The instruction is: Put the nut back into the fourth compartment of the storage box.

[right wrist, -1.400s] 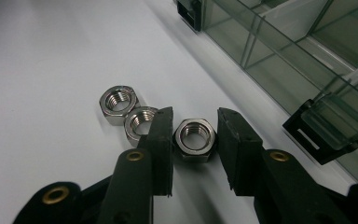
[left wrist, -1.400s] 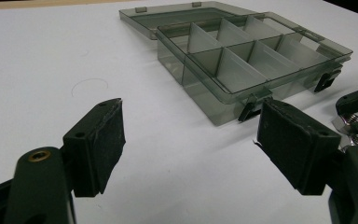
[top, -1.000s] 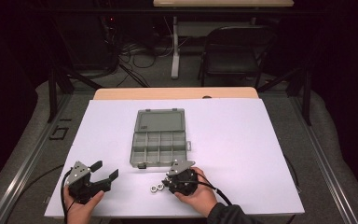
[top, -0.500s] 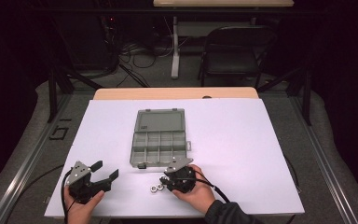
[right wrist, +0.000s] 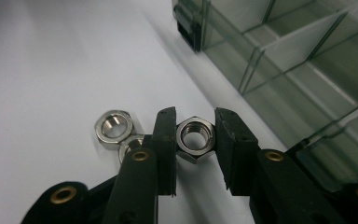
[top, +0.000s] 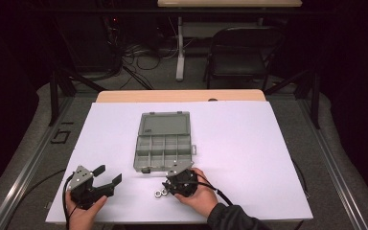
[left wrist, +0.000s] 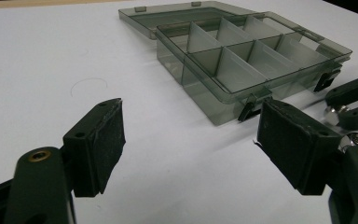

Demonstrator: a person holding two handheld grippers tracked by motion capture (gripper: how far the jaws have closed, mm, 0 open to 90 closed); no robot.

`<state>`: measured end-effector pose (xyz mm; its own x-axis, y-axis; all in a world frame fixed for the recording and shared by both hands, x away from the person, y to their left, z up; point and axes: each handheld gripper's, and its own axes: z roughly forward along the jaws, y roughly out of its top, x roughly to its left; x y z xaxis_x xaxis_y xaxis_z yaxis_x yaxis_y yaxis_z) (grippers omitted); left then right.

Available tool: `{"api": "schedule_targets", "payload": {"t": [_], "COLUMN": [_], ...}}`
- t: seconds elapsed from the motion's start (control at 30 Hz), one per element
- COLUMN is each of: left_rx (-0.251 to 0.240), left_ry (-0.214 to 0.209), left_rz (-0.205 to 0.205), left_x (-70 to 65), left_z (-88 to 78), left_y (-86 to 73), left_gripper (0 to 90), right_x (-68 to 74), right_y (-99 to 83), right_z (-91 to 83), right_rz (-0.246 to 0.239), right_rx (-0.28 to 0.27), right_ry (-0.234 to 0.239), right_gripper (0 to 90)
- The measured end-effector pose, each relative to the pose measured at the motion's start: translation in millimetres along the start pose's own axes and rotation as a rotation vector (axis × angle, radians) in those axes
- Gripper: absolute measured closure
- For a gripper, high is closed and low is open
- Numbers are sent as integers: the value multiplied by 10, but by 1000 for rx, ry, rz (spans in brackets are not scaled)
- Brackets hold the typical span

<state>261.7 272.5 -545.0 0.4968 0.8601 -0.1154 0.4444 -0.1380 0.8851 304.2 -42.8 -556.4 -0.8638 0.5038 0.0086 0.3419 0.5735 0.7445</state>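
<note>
Right gripper view: hex nut (right wrist: 195, 138) squarely between the closed jaws.

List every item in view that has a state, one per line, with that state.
Compartment box: lid open, laid flat behind it; compartments look empty.
Front latches: undone.
Left gripper: open, holding nothing.
Right gripper: shut on one hex nut.
Gripped hex nut: clamped between the jaws.
Loose hex nuts: lying on the table beside it.
</note>
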Motion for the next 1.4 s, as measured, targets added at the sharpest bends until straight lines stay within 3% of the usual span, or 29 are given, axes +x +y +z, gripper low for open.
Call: {"api": "schedule_targets", "payload": {"t": [0.17,0.2,0.27,0.4,0.47,0.53,0.7,0.73,0.77,0.8,0.83,0.97,1.13,1.17,1.27,1.4], "left_rx": [0,-1,0,1,1,2,5,6,5,2,1,3,6,7,7,7], "left_ry": [1,0,-2,0,-1,0,-4,-4,-5,-6,-6,-9,-9,-8,-9,-11], "left_rz": [1,1,1,2,2,0,0,0,-1,-2,-3,-3,-2,-1,1,-1], "left_x": [-3,-4,-5,-4,-3,-1,1,2,3,4,4,6,4,4,4,7], "left_z": [0,1,1,1,2,5,3,2,3,5,6,4,7,8,10,10], "left_y": [1,2,3,4,4,4,5,4,4,2,2,2,4,5,6,5], "left_gripper": [233,233,233,233,233,233,233,233,233,233,233,233,233,233,233,233], "right_x": [-75,-177,-219,-484,-652,-836,-1015,-1041,-1060,-1077,-1090,-1142,-1181,-1189,-1204,-1201], "right_y": [190,302,337,496,549,574,562,548,543,550,533,501,478,467,467,454], "right_z": [-251,-370,-402,-516,-527,-489,-377,-326,-296,-297,-242,-134,-92,-69,-56,-14], "right_rz": [-13,-15,-18,-7,44,94,155,166,169,171,178,173,178,180,178,168], "right_rx": [-42,-51,-53,-36,-33,-25,-8,-38,-31,20,-17,3,26,6,42,27], "right_ry": [-12,-37,-48,-122,-138,-171,-199,-211,-219,-216,-224,-255,-259,-262,-269,-277], "right_gripper": [704,703,704,703,703,703,703,703,703,703,703,703,702,703,702,701]}}
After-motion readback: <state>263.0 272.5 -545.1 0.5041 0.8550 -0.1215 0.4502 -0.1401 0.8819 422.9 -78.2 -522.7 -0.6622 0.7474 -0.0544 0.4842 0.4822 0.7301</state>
